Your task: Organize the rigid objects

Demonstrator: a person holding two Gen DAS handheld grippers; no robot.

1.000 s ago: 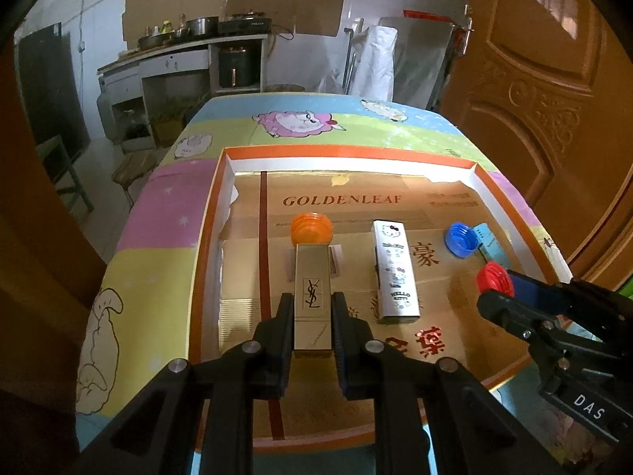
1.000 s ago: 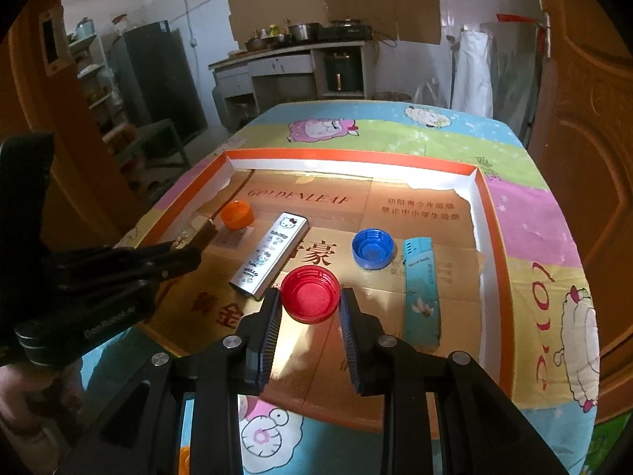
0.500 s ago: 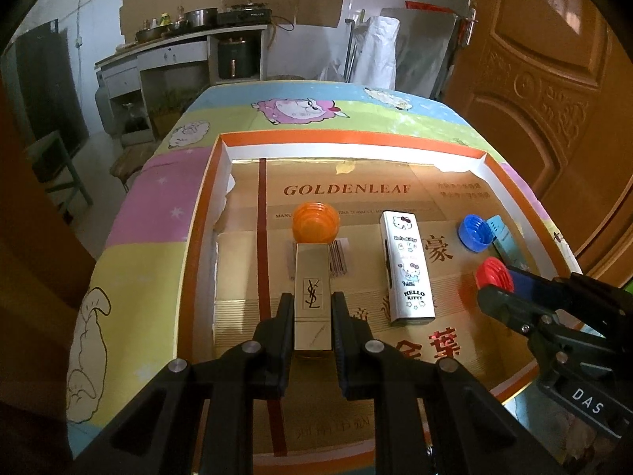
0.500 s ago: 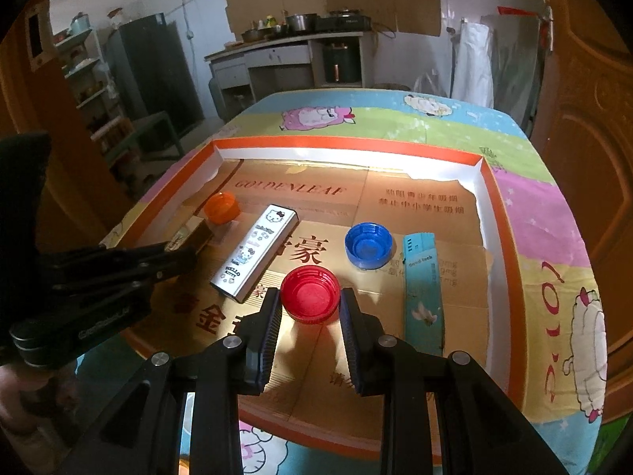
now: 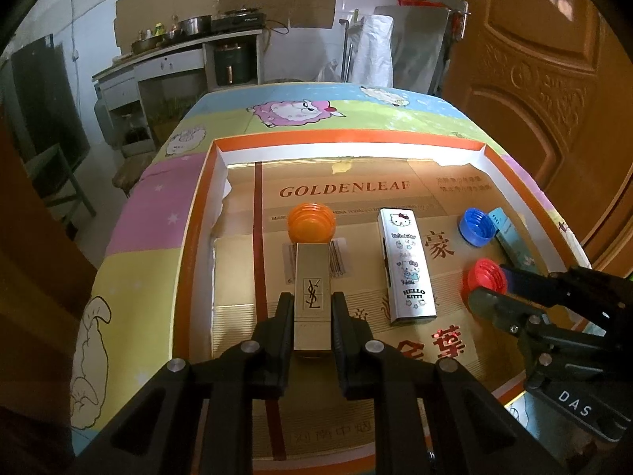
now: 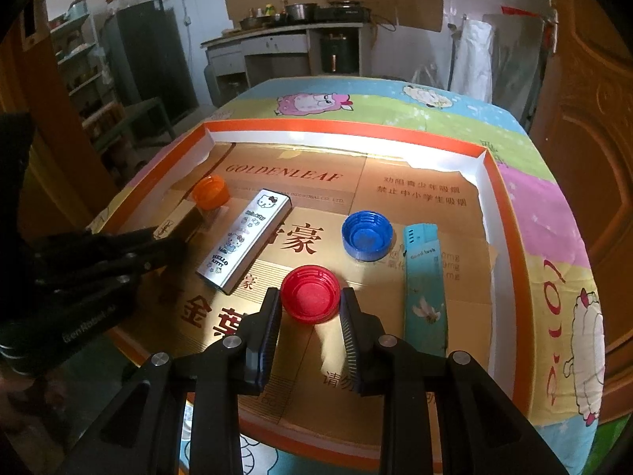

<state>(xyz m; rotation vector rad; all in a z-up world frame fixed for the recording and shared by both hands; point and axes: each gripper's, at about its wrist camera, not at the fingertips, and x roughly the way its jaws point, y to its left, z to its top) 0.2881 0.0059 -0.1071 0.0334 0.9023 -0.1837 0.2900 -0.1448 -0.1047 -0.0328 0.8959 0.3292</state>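
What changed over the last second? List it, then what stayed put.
Nothing was taken or released, and nothing in the tray shifted. The left claw stays shut on the gold box, the right claw on the red cap. The orange cap, Hello Kitty box, blue cap and teal box lie as before.

gold box [image 5: 311, 297]: near end hidden between the left tool's [image 5: 312, 330] fingers
red cap [image 5: 486, 280]: near side covered by the right tool [image 5: 499, 291], left wrist view
teal box [image 5: 510, 237]: near half behind that tool
gold box label: small print under the orange cap [image 5: 311, 223] unreadable
desk [image 6: 546, 213]: near edge cut off
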